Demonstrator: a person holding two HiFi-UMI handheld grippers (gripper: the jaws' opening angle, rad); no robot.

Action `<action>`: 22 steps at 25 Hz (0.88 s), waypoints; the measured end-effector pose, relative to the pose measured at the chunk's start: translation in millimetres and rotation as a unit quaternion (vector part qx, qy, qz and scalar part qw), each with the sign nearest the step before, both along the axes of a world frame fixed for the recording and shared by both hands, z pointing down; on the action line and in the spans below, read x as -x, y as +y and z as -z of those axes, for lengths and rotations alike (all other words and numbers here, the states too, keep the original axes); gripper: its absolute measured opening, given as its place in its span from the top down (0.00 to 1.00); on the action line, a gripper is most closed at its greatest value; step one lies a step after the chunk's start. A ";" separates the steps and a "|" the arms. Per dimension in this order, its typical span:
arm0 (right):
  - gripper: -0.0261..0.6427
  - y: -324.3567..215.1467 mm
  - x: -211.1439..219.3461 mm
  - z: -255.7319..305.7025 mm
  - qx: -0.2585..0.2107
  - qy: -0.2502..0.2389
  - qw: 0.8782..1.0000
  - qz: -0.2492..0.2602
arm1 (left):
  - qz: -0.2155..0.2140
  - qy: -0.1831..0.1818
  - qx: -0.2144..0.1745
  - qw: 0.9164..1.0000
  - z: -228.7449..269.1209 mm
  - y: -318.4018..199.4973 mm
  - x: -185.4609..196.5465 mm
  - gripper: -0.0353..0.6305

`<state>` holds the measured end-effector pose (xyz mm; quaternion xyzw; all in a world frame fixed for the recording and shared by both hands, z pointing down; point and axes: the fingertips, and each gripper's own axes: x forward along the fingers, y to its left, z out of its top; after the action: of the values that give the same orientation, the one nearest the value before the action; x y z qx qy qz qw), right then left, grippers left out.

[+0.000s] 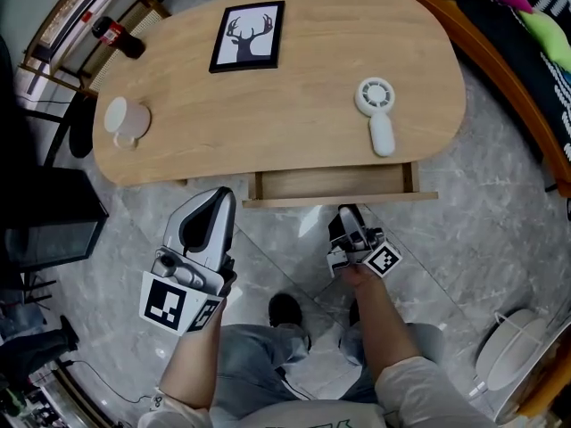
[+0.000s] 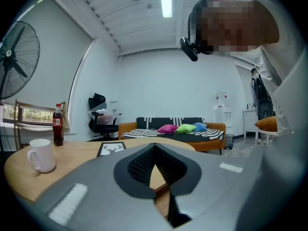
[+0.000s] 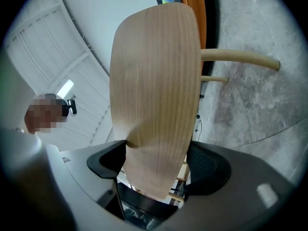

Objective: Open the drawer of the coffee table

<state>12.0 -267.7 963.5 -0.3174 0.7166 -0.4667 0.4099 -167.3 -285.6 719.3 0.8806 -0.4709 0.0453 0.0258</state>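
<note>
The wooden coffee table (image 1: 294, 105) has its drawer (image 1: 335, 184) pulled partly out towards me, and the inside shows as a shallow bare tray. My right gripper (image 1: 350, 214) reaches up under the drawer front (image 1: 339, 201). In the right gripper view the pale wood panel (image 3: 154, 81) runs between the two black pads (image 3: 108, 160), which press on it from both sides, so the right gripper (image 3: 156, 158) is shut on it. My left gripper (image 1: 221, 201) hangs off the table's front edge to the left of the drawer, with its tips together and nothing in them (image 2: 154, 150).
On the table top stand a white mug (image 1: 125, 120), a framed deer picture (image 1: 249, 36) and a white hand fan (image 1: 376, 110). A cola bottle (image 1: 116, 36) is on a rack behind. A sofa (image 2: 173, 129) lies beyond the table, a white floor fan (image 1: 513, 350) at my right.
</note>
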 end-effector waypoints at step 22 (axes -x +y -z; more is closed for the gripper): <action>0.37 86.6 0.8 -21.4 0.038 -0.013 0.996 0.074 | -0.010 0.014 0.003 1.000 4.6 15.7 -13.1 0.95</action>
<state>11.2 -181.1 984.9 -0.2729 0.7144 -0.5270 0.3708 -154.1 -269.8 714.7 0.8859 -0.4613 0.0347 0.0341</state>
